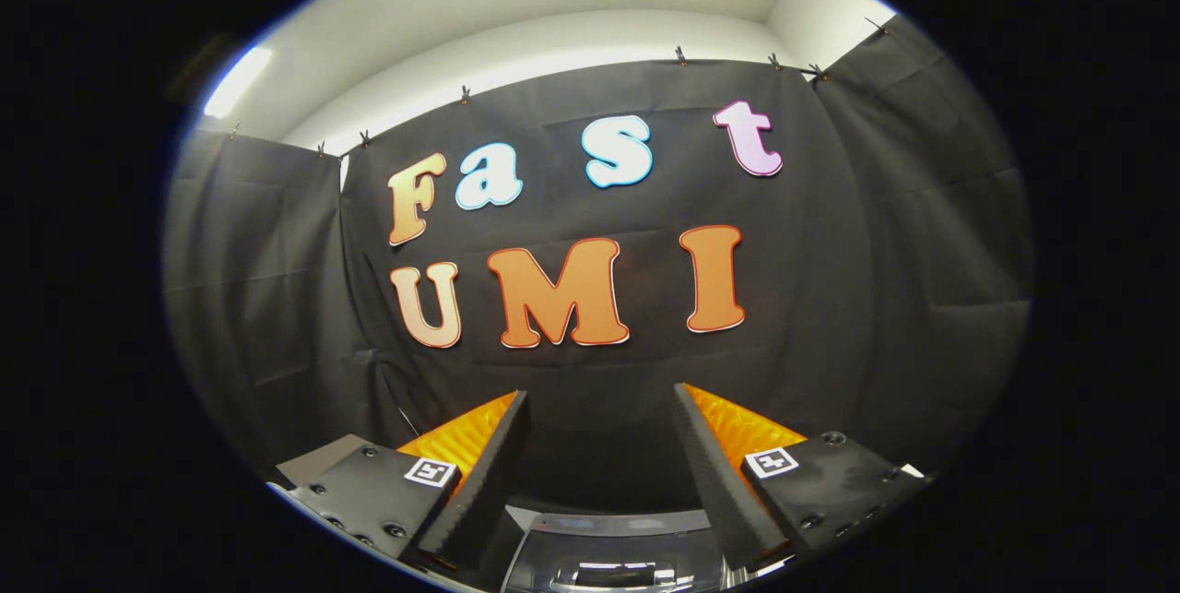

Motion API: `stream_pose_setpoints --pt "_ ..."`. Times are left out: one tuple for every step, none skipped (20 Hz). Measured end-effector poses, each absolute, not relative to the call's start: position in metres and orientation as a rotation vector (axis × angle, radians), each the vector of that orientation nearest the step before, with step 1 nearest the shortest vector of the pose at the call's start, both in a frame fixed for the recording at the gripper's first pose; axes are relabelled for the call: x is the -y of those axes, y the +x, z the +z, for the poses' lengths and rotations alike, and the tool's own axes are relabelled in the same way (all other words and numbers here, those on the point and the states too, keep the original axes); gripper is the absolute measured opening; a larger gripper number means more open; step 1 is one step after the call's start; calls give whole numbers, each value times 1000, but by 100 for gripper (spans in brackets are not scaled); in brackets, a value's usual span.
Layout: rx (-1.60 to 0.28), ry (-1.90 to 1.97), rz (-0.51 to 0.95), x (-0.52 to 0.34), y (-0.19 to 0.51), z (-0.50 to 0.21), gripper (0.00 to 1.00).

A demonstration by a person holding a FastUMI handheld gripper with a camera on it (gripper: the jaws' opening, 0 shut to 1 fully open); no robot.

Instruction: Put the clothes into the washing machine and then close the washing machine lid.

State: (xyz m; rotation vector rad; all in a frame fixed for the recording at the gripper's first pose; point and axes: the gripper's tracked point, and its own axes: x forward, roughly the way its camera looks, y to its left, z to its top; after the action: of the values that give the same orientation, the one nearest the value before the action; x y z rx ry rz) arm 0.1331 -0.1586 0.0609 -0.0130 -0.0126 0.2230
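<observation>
Claw [599,409]: fingers spread wide apart, nothing between them; only the black cloth wall shows through the gap.
Left finger [493,473]: ribbed inner face turned toward the gap, tip up near the lower part of the wall cloth.
Right finger [710,473]: mirrors the left, ribbed face inward, tip at about the same height.
Finger mounts: a dark plate with screws behind each finger, each carrying a small square marker tag [430,471].
Claw pose: aimed level or slightly upward, at the back wall rather than down at the work.
Washing machine [613,547]: a glossy, curved dark and grey surface low between the finger bases, below the claw; ceiling light reflects in it. I take it for the machine's top, but too little shows to be sure.
Lid: cannot tell whether up or down from what is visible.
Clothes: none seen between or ahead of the fingers.
Back wall [599,372]: black cloth hung from small clips [680,53] along its upper edge, creased in broad folds.
Side walls: the same black cloth to left and right of the back panel.
Above the cloth: a pale room wall and ceiling [572,3], with a bright light strip [238,81] on the left side.
</observation>
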Motion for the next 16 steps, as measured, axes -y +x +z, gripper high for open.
stream_pose_setpoints --pt "16 -18 219 157 131 63 98" --pt "27 -23 219 153 128 66 98" --pt "37 -30 216 149 124 70 98" --pt "42 -37 205 147 121 71 98" --pt "39 -38 187 146 116 71 98" --pt "49 -33 176 144 111 73 98" --pt "58 -25 158 142 108 74 98" --pt "66 -17 139 142 103 75 98" --pt "69 -14 115 143 97 73 98" --pt "74 -19 91 144 92 72 98" --pt "75 -26 65 147 89 71 98" --pt "76 -33 43 148 85 70 98" --pt "79 -38 24 148 81 70 98" --pt "85 -43 15 146 78 72 98" --pt "92 -48 14 142 74 75 98" --pt "100 -52 15 140 68 76 98"
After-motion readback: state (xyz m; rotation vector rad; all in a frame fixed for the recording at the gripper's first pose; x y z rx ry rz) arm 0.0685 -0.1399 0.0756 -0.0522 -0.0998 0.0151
